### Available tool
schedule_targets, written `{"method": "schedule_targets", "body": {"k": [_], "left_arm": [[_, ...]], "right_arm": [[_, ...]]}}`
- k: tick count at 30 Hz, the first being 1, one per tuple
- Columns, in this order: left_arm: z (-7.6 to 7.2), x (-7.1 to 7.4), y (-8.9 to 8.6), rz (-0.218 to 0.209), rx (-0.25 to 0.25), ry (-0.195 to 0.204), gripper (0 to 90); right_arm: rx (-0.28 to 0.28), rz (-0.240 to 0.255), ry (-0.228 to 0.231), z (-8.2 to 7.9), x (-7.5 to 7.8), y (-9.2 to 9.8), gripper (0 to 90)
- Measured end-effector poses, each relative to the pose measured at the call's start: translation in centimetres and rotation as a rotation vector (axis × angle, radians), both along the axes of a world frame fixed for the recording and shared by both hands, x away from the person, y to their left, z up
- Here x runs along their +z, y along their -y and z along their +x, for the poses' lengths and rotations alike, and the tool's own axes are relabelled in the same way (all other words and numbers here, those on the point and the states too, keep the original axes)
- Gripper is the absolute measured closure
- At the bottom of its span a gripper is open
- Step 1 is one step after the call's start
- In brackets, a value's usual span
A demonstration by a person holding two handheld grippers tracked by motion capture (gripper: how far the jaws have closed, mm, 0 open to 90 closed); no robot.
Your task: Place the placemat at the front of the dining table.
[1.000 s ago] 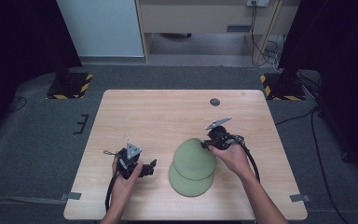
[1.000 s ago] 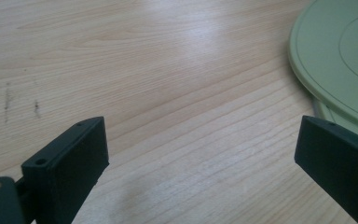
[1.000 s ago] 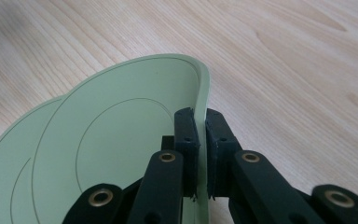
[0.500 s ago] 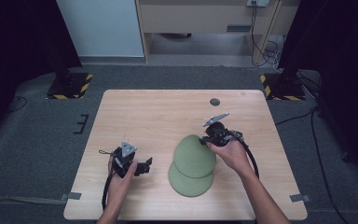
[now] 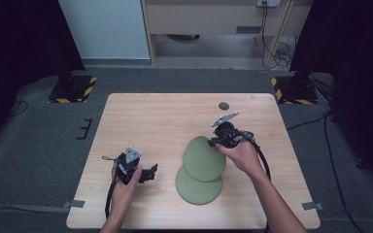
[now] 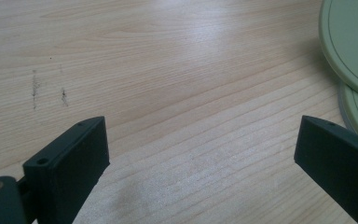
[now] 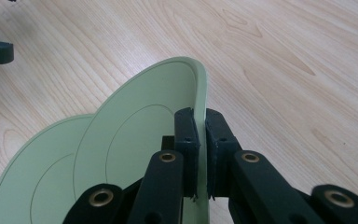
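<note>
Two green plates (image 5: 198,184) on pale wooden table (image 5: 160,121), grey floor (image 5: 39,145) around; right tongs (image 7: 200,140) clamped on tilted upper plate (image 5: 203,158), left tongs (image 6: 200,149) agape.

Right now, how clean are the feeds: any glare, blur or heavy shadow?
High view: even light, dark surroundings, slightly soft. Left gripper view: glare sheen on the table, jaws blurred up close. Right gripper view: sharp on the lifted plate; a soft shadow falls beside it.
</note>
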State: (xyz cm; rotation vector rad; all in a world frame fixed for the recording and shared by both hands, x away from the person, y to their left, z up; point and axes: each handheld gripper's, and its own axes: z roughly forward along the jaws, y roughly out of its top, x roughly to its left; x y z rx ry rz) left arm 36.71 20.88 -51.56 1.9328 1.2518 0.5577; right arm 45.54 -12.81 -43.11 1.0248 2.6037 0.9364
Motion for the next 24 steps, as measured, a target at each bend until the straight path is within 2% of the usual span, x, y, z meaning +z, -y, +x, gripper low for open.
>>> {"method": "schedule_targets", "body": {"k": [12, 24], "left_arm": [[0.0, -0.1, 0.1, 0.003, -0.004, -0.002, 2.4], [0.0, -0.1, 0.2, 0.009, -0.007, -0.004, 2.4]], "right_arm": [[0.005, -0.016, 0.013, 0.7, 1.4, -0.7, 85.7], [-0.007, -0.006, 0.024, 0.8, 1.7, -0.5, 85.7]]}}
